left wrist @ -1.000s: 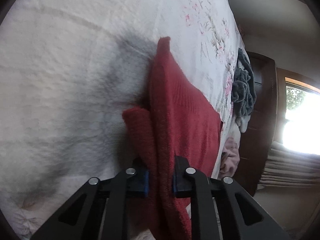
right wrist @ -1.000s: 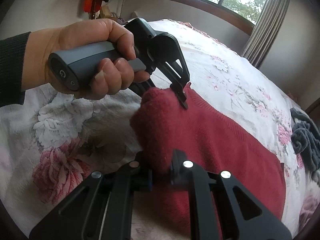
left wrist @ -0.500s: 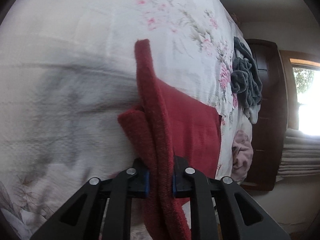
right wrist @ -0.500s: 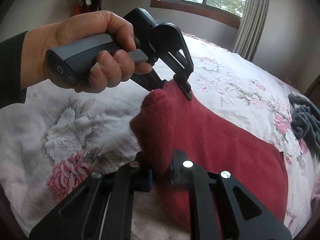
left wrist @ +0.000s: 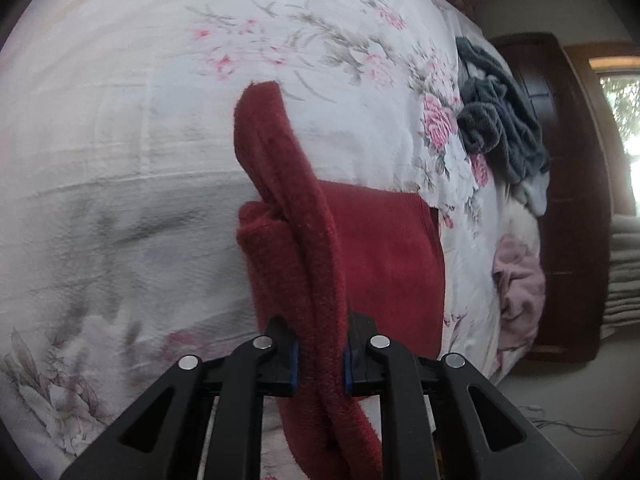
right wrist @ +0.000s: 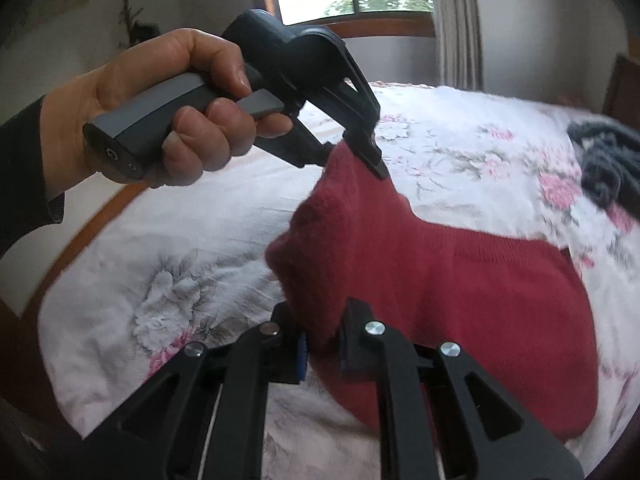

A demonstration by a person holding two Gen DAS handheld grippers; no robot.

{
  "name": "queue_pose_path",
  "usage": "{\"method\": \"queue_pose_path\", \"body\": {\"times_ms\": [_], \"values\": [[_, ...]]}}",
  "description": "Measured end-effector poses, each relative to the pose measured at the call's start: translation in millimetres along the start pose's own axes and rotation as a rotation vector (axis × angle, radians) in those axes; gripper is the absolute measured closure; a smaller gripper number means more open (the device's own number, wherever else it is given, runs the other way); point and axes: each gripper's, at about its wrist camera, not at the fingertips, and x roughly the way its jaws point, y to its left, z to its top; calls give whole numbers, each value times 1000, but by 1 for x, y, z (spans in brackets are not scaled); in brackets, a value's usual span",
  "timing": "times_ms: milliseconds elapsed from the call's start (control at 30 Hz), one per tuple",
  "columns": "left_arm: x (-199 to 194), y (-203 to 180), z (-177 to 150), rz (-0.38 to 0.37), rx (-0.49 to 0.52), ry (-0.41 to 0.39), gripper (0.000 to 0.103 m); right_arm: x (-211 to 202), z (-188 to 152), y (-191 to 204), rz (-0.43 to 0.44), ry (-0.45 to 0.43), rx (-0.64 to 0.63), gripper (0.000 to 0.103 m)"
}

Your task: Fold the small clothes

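Left wrist view showed the left gripper (left wrist: 320, 354) clamped on the red sweater's (left wrist: 384, 256) edge. The right gripper (right wrist: 322, 350) pinched another edge above the floral bedspread (right wrist: 192, 248).

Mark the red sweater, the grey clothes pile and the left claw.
red sweater (right wrist: 460, 272): right wrist view, flat knit body.
grey clothes pile (left wrist: 496, 128): left wrist view, pile's middle.
left claw (right wrist: 356, 152): right wrist view, between its fingertips.

We cannot see the pads of the left gripper (left wrist: 320, 354); the red sweater (left wrist: 384, 264) fills the gap and runs off the bottom edge. In the right wrist view the right gripper (right wrist: 322, 354) likewise buries its pads in knit. The dark grey garment (right wrist: 608, 164) is cut by the frame (blurred too), and the bedspread (right wrist: 460, 128) smears toward the rim.
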Motion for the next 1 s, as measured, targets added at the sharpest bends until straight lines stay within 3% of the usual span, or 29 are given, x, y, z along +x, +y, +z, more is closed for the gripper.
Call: {"method": "queue_pose_path", "body": {"times_ms": [267, 600, 1000], "values": [[22, -63, -12, 113, 44, -3, 88, -29, -27, -50, 81, -60, 144, 94], [58, -106, -9, 199, 53, 0, 88, -39, -48, -106, 197, -134, 316, 95], [84, -145, -5, 281, 88, 14, 88, -49, -62, -136, 215, -168, 428, 95]]}}
